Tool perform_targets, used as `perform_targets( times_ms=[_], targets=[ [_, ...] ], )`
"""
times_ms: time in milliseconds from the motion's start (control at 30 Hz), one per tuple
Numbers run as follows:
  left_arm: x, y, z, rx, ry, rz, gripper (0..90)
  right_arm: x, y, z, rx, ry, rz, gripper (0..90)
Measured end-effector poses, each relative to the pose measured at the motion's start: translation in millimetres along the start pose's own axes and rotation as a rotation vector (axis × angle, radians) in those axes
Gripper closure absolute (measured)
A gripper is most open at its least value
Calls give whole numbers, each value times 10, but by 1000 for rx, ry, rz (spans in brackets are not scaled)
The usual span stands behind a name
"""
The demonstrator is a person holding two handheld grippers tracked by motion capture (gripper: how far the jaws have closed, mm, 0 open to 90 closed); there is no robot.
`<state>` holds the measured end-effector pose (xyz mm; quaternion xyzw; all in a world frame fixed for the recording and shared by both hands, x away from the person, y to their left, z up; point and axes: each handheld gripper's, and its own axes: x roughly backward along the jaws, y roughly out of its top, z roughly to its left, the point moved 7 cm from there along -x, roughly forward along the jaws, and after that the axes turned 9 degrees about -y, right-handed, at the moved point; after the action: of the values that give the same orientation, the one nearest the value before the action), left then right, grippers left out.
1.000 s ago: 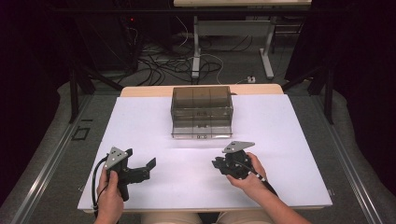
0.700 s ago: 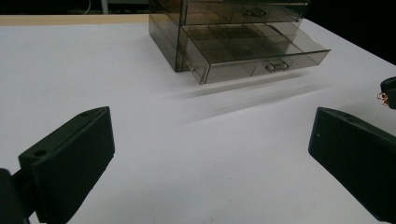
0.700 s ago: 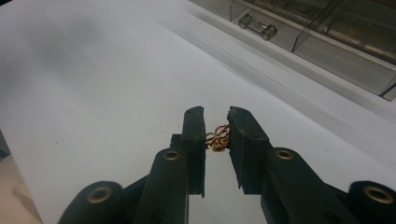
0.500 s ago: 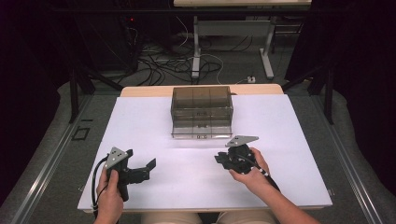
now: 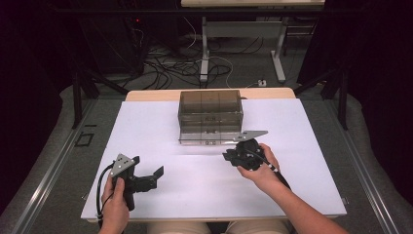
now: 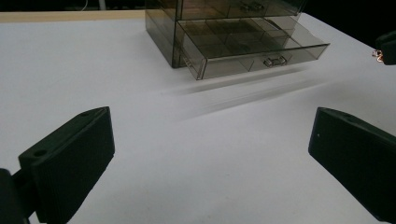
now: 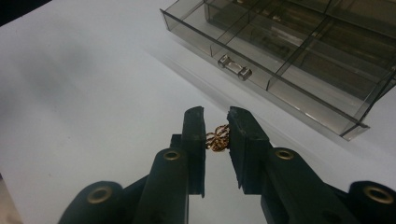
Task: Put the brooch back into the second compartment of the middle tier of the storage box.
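A smoky clear drawer unit stands at the middle back of the white table, its bottom drawer pulled out. That drawer has several compartments and a small metal handle. My right gripper is shut on a small twisted gold-coloured piece, held above the table just in front of the drawer. In the high view the right gripper hovers near the drawer's right front corner. My left gripper rests at the front left with its jaws wide open and nothing between them.
The white sheet covers most of the tabletop, with a strip of wood at its far edge. Dark floor, cables and table legs lie beyond. The right gripper shows at the right edge of the left gripper view.
The right hand has risen and moved away from the person toward the open drawer, the gold piece still in its jaws. The left hand has kept still.
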<state>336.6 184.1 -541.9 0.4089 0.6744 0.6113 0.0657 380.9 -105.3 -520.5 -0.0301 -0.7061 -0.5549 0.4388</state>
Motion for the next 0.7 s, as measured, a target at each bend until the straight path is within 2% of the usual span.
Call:
perform_targets(
  times_ms=[167,700],
  targets=[
    [3,0,5,-10,-1,4,6,-28,79,-14,1,-4,9,764],
    [-2,1,-4,2,-6,-1,6,-109,301,-31,-12,-3,42,764]
  ],
)
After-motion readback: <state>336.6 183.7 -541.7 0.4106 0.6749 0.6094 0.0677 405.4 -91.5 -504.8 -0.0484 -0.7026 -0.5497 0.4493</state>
